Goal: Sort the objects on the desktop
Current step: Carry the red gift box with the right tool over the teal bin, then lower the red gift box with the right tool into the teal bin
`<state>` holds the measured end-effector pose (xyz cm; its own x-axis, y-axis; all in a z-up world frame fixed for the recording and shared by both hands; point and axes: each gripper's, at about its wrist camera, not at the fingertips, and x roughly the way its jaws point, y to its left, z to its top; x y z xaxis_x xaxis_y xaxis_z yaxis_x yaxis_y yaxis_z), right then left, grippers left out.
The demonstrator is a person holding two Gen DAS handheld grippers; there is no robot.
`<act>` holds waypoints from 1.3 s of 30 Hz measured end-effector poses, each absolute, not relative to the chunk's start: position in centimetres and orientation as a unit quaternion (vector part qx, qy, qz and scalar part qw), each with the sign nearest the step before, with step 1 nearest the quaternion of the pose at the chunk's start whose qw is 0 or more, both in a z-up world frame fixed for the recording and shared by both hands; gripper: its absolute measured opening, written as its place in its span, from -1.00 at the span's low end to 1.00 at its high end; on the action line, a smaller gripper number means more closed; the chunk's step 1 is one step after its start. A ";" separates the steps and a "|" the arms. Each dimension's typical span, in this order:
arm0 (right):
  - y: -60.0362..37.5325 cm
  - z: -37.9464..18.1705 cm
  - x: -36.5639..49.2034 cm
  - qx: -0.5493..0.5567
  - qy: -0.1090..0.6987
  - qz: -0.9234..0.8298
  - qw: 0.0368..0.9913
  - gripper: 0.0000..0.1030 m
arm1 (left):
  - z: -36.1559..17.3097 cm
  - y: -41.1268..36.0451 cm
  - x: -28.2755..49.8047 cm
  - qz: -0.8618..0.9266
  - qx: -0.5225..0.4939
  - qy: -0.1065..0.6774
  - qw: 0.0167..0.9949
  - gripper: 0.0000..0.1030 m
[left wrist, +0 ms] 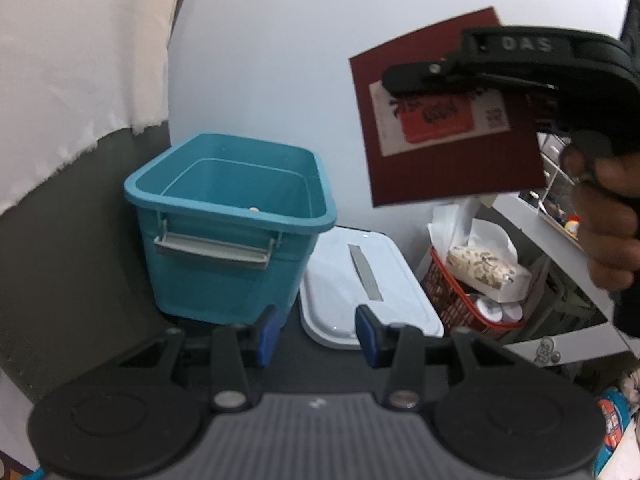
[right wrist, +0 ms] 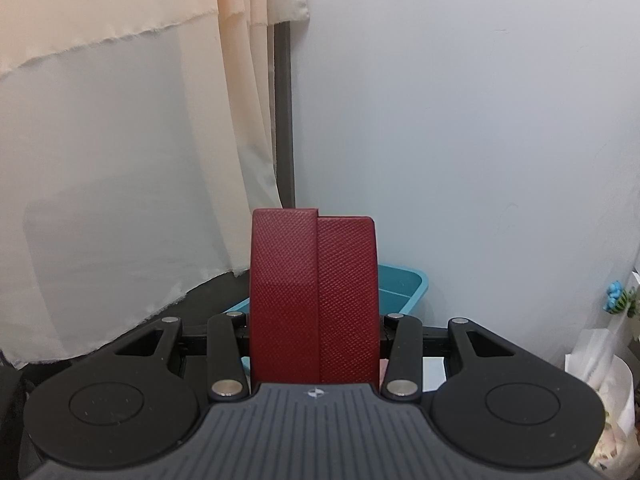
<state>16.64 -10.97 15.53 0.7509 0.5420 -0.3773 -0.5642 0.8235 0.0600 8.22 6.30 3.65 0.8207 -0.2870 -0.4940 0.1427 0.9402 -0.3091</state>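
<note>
Left wrist view, left to right: the teal bin (left wrist: 230, 208) stands open on the bench, the left tongs (left wrist: 316, 334) gape empty, and the right tongs (left wrist: 416, 80) clamp the red notebook (left wrist: 452, 160) aloft. Best to carry the notebook squarely over the bin's mouth, lower it inside the rim, then release.

You are in a lived-in home room; a cream fabric curtain (right wrist: 120, 80) hangs by the pale wall; a red mesh basket (left wrist: 460, 300) of packets sits beside a cluttered white shelf (left wrist: 560, 240).

Right tool (left wrist: 404, 80) grips a maroon box (left wrist: 452, 160) above the teal bin (left wrist: 228, 216).
</note>
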 end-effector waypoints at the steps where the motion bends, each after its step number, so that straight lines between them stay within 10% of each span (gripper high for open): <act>1: -10.8 15.4 17.0 -0.029 0.193 0.295 0.935 -0.12 | 3.5 6.5 8.4 -0.114 -0.135 0.278 0.944 -0.14; 39: -4.1 10.6 21.4 -0.076 0.215 0.267 0.936 -0.12 | 1.1 8.6 10.5 -0.111 -0.179 0.324 0.922 -0.14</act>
<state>21.44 -4.06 10.55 0.7651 0.4671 -0.4432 -0.5328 0.8458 -0.0282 10.54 8.60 1.10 0.7657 -0.3203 -0.5577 0.0882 0.9113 -0.4022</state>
